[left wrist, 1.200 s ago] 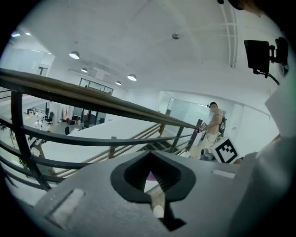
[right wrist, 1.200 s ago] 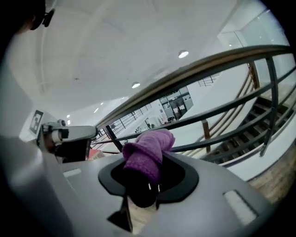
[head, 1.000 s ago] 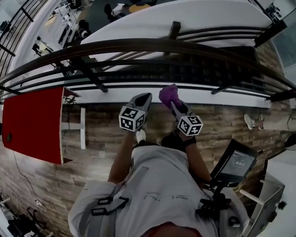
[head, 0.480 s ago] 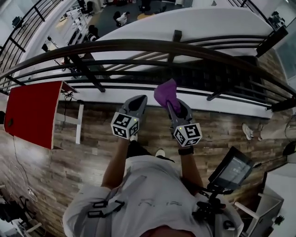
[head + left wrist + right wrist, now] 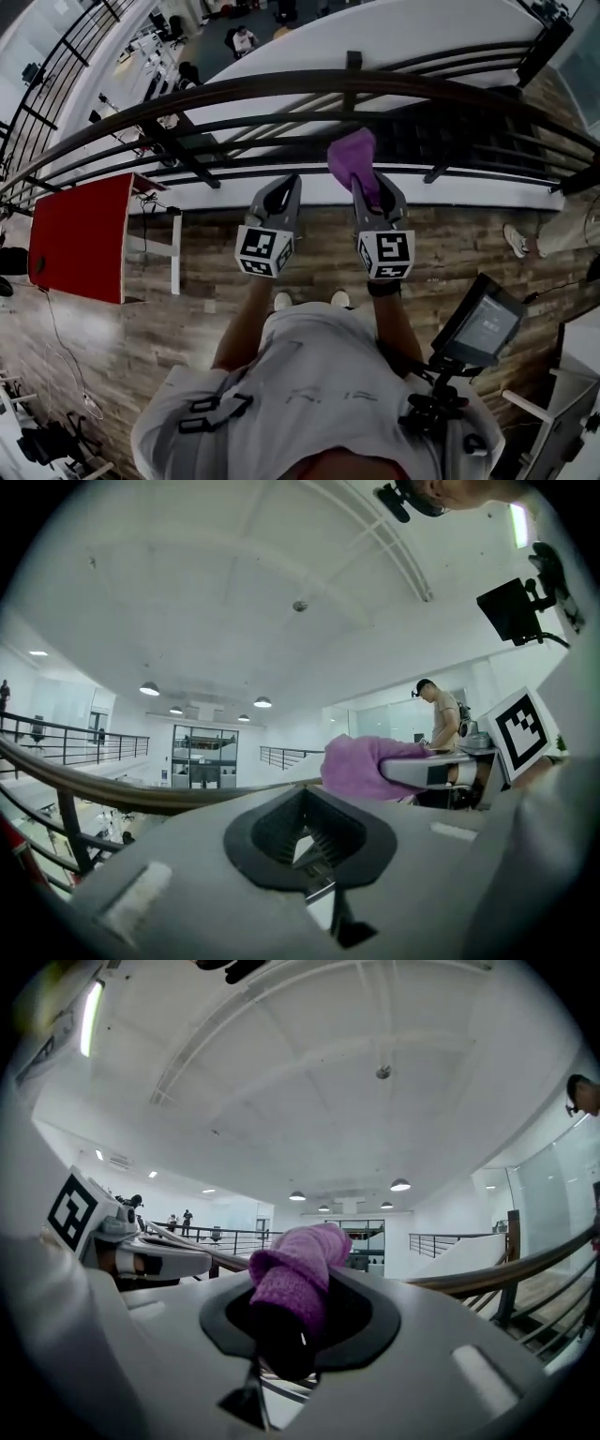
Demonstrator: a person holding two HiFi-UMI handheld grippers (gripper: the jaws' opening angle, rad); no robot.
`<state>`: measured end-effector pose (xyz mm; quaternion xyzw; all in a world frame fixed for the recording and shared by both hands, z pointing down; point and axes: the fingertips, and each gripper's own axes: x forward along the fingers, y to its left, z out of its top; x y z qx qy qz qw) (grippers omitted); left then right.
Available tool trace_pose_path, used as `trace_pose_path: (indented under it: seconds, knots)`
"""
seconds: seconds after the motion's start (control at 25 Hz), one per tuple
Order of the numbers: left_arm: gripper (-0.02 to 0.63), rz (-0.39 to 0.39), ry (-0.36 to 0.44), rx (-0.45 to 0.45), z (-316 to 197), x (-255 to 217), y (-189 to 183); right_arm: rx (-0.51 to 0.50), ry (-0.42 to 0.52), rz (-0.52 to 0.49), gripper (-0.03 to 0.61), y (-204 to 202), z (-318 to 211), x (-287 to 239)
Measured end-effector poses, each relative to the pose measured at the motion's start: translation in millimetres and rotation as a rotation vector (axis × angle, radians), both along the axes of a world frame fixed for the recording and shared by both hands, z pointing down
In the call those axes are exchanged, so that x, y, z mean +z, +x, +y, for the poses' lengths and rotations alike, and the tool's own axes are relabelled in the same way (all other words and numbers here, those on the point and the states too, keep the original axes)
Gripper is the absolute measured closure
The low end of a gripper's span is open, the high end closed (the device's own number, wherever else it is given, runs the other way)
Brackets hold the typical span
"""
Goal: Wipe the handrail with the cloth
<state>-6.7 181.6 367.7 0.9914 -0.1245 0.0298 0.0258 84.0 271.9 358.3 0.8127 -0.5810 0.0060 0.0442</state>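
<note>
One cloth (image 5: 352, 157), long axis toward handrail (image 5: 281, 86)

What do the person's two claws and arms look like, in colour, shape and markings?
Both the left claw and the right claw are grey tapering plastic shells with black ribbed pads. Each carries a white cube with black square markers. The person wears a light grey short-sleeved shirt and black straps.
</note>
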Motion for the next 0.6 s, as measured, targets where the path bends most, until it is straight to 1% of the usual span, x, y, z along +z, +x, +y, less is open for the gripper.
trace_pose_path:
  seconds: [0.16, 0.4, 0.6]
  knots:
    - [0.614, 0.030, 0.028, 0.018, -8.1, -17.0, -3.9, 0.041, 0.028, -0.008, 0.472, -0.4, -9.2, -8.4]
    - [0.614, 0.028, 0.022, 0.033, -24.7, -16.9, -17.2, 0.039, 0.016, -0.020, 0.472, -17.9, -36.1, -5.7]
    - [0.612, 0.047, 0.023, 0.038, -51.2, -21.6, -28.1, 0.042, 0.018, -0.025, 0.472, -26.2, -71.9, -8.4]
